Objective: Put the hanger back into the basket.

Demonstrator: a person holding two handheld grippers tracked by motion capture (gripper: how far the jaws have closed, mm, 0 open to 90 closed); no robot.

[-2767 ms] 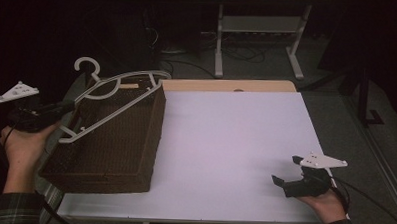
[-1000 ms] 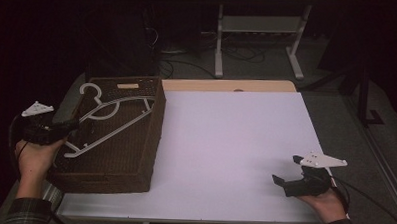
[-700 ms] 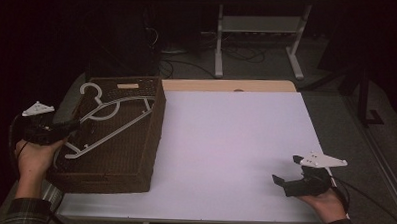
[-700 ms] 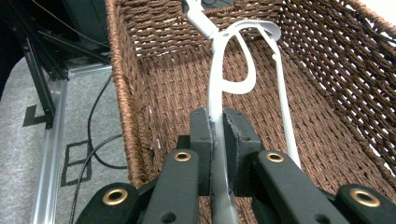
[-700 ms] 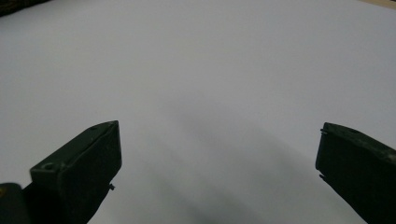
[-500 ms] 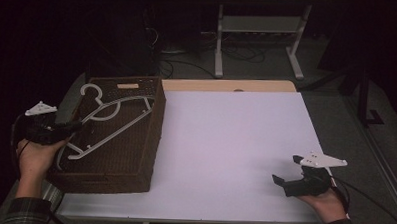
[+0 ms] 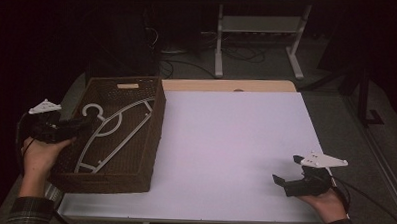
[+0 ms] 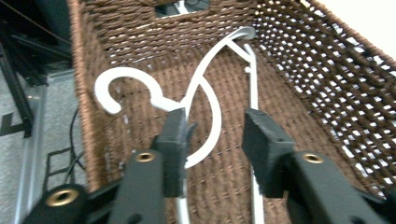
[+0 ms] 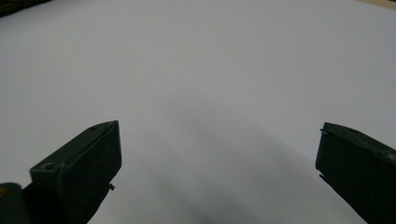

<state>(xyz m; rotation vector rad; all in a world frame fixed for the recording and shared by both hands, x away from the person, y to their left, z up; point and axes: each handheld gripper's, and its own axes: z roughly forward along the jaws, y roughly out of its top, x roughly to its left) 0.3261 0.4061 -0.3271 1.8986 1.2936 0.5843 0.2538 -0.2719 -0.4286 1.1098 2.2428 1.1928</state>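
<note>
L gripper (image 8: pixel 212 140): fingers (image 8: pixel 175 140) spread partway, have just been opening. The hanger (image 8: pixel 205 93) neck lies between them, close against the left pad, but the pads don't press it — looks let go. In the high view the L gripper (image 7: pixel 73 127) sits at the basket's (image 7: pixel 158 120) left rim, tips poking in over the hook end.

Hanger now lies flat on the basket floor, hook toward the left wall, shoulders running diagonally toward the far right corner, lower bar along the near side. Basket stands at the desk's (image 7: pixel 235 143) left edge, brown wicker, handle slot in the far wall.

Handling, as a guess: thin white plastic, light, stiff enough to lift from one point, a bit springy in the arms. Smooth surface, so could swivel or slip in a narrow pinch. Best hold is prob. the neck just below the hook, where the arms meet; a grip out on one arm would let it swing. The open shape can snag the weave or rim if dragged, so lift straight up.

R gripper (image 7: pixel 296 183): fingers (image 9: pixel 84 163) wide apart, nothing between, just bare desk under them. It rests at the near right corner, well apart from the basket.
</note>
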